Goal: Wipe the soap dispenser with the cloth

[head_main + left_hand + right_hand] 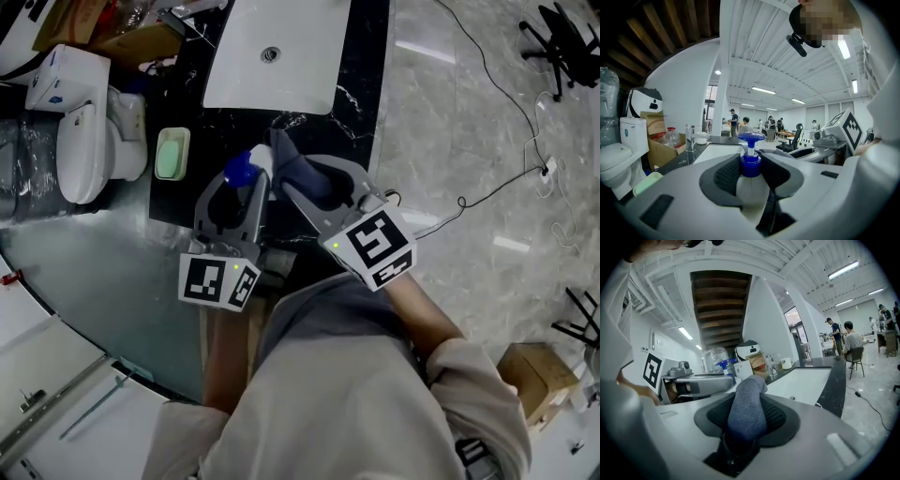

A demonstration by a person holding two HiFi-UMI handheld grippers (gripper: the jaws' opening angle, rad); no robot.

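Note:
The soap dispenser, a pale bottle with a blue pump and collar, stands on the black counter in front of the sink. My left gripper is shut on it, its dark pads pressing the bottle's two sides just below the collar. Right beside it, my right gripper is shut on a grey cloth. The cloth sticks out past the fingertips, and its end lies next to the dispenser's right side. I cannot tell whether they touch.
A white sink basin is set into the black counter behind the dispenser. A green soap dish lies at the counter's left edge, with a toilet beyond it. A cable runs over the marble floor at the right.

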